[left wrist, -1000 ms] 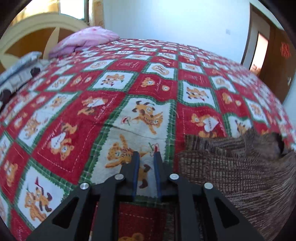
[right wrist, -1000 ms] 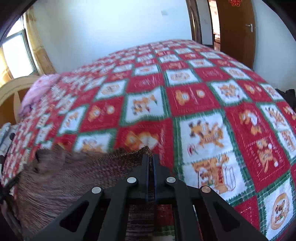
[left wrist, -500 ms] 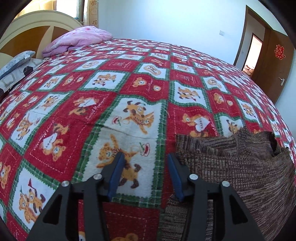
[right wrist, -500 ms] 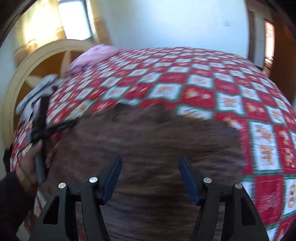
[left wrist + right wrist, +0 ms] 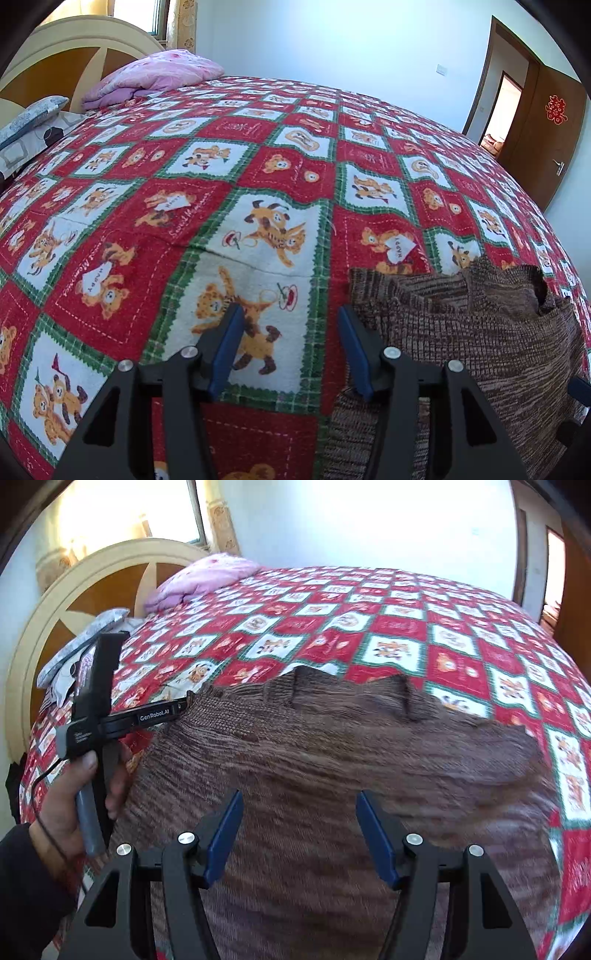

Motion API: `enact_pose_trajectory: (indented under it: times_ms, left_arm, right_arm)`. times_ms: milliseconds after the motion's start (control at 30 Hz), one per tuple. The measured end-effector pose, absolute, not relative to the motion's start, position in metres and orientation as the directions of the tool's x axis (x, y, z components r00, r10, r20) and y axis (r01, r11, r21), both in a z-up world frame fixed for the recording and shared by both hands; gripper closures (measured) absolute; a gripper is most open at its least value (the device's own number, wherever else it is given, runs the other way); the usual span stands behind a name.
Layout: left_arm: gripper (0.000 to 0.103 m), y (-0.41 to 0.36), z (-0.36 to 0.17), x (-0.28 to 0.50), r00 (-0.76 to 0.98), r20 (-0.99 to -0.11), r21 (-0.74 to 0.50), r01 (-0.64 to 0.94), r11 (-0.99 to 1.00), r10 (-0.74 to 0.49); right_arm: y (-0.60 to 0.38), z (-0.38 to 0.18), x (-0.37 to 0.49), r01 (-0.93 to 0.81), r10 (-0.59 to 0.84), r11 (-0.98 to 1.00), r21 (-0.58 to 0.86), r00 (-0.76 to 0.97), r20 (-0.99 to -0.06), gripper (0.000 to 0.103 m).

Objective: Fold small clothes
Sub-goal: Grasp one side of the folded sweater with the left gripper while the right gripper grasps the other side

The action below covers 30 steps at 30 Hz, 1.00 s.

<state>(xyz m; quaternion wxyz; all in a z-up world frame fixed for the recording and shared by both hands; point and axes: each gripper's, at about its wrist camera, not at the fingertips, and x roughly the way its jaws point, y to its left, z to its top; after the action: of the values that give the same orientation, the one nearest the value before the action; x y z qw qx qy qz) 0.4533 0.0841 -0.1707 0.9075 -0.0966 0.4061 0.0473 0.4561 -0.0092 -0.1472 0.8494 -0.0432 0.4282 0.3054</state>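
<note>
Now | ribbed brown knit sweater point(image 5: 332, 768) flat | quilted checkered bedspread point(image 5: 258, 166) beneath

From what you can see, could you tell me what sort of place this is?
A home bedroom, most likely: a bed under a quilt, a pillow by the headboard, and a door.

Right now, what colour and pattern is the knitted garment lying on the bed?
The knitted garment is mottled brown with fine darker stripes; the left wrist view shows it sharpest.
</note>
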Motion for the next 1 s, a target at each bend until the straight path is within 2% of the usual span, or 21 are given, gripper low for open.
enact_pose_trajectory:
  times_ms: [67, 100, 267, 400, 433, 500, 633, 700, 767, 833, 1000]
  left_arm:
    - [0.045, 0.083, -0.171, 0.454, 0.665, -0.747, -0.138, -0.164, 0.977, 0.006]
    - [0.044, 0.082, -0.171, 0.454, 0.664, -0.748, -0.137, -0.161, 0.977, 0.005]
    - [0.038, 0.083, -0.172, 0.454, 0.667, -0.745, -0.167, -0.141, 0.976, -0.031]
    - [0.025, 0.1, -0.172, 0.449, 0.691, -0.701, -0.328, -0.089, 0.941, -0.179]
    - [0.024, 0.11, -0.174, 0.447, 0.7, -0.672, -0.404, -0.07, 0.912, -0.244]
    - [0.023, 0.12, -0.176, 0.445, 0.708, -0.638, -0.479, -0.055, 0.876, -0.305]
    - [0.02, 0.111, -0.169, 0.442, 0.688, -0.641, -0.468, 0.0, 0.884, -0.34]
    - [0.01, 0.113, -0.168, 0.435, 0.664, -0.616, -0.525, 0.054, 0.849, -0.423]
    - [0.01, 0.117, -0.167, 0.427, 0.635, -0.598, -0.561, 0.104, 0.821, -0.489]
    - [0.01, 0.123, -0.167, 0.424, 0.612, -0.577, -0.6, 0.132, 0.789, -0.541]
    - [0.01, 0.134, -0.168, 0.418, 0.608, -0.546, -0.643, 0.138, 0.754, -0.577]
  right_arm:
    - [0.007, -0.171, 0.468, -0.555, 0.419, 0.818, 0.151, 0.397, -0.817, 0.035]
    - [0.008, -0.171, 0.467, -0.561, 0.432, 0.817, 0.136, 0.438, -0.788, 0.033]
    - [0.01, -0.169, 0.458, -0.54, 0.421, 0.834, 0.118, 0.482, -0.769, 0.033]
    - [0.001, -0.162, 0.435, -0.557, 0.448, 0.821, 0.124, 0.495, -0.744, 0.033]
    - [0.0, -0.158, 0.424, -0.576, 0.472, 0.806, 0.133, 0.49, -0.733, 0.033]
    - [0.002, -0.153, 0.406, -0.621, 0.493, 0.776, 0.109, 0.49, -0.718, 0.033]
    - [0.014, -0.146, 0.362, -0.719, 0.52, 0.695, 0.017, 0.487, -0.702, 0.033]
    - [0.023, -0.148, 0.346, -0.755, 0.518, 0.655, -0.028, 0.476, -0.711, 0.035]
    - [0.032, -0.151, 0.33, -0.792, 0.516, 0.605, -0.084, 0.47, -0.716, 0.041]
    - [0.042, -0.155, 0.318, -0.823, 0.522, 0.555, -0.123, 0.459, -0.718, 0.041]
    - [0.064, -0.164, 0.293, -0.858, 0.524, 0.476, -0.194, 0.454, -0.721, 0.045]
